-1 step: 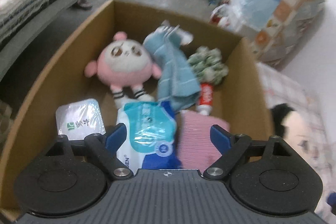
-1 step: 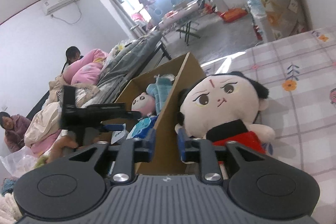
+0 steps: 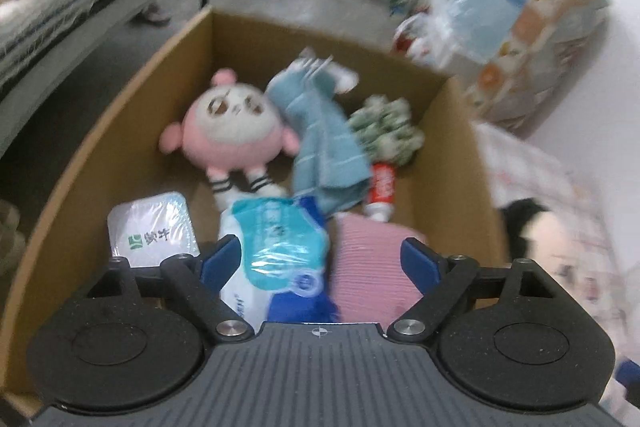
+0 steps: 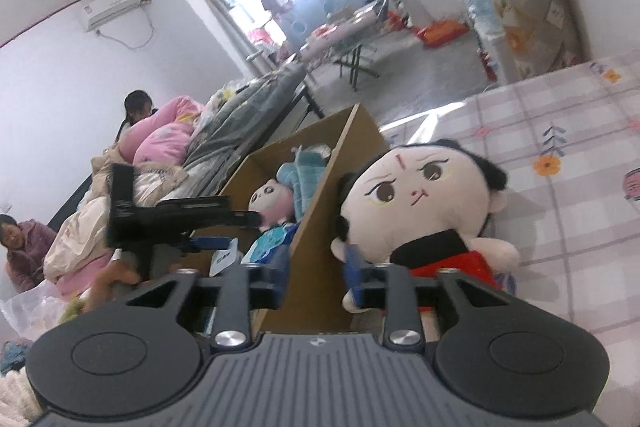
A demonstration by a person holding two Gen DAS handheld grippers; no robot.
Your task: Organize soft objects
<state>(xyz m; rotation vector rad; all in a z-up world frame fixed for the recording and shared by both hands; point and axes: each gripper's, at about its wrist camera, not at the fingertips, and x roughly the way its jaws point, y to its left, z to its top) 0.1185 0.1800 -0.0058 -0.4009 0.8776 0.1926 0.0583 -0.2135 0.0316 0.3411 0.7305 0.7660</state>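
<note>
An open cardboard box (image 3: 120,131) holds a pink plush (image 3: 236,131), a blue towel (image 3: 324,143), a green-and-white soft bundle (image 3: 384,127), a wet-wipes pack (image 3: 276,247) and a pink striped cloth (image 3: 368,267). My left gripper (image 3: 320,259) hovers over the wipes pack and the pink cloth. Its jaws are opening wide and grip nothing. My right gripper (image 4: 316,267) straddles the box's near wall (image 4: 320,239); its jaws are opening and the pads stand off the cardboard. A black-haired doll in red (image 4: 420,199) leans outside that wall on the bed.
A white packet (image 3: 152,227) and a red tube (image 3: 380,191) also lie in the box. The checked bedsheet (image 4: 560,211) spreads to the right. Another bed with bedding (image 4: 224,131) lies beyond the box, where two people sit at the left. Stacked packages (image 3: 520,7) stand by the wall.
My right gripper's jaws have spread apart around the box wall. The left wrist view is now blurred and slightly shifted; the items in the box lie as before.
</note>
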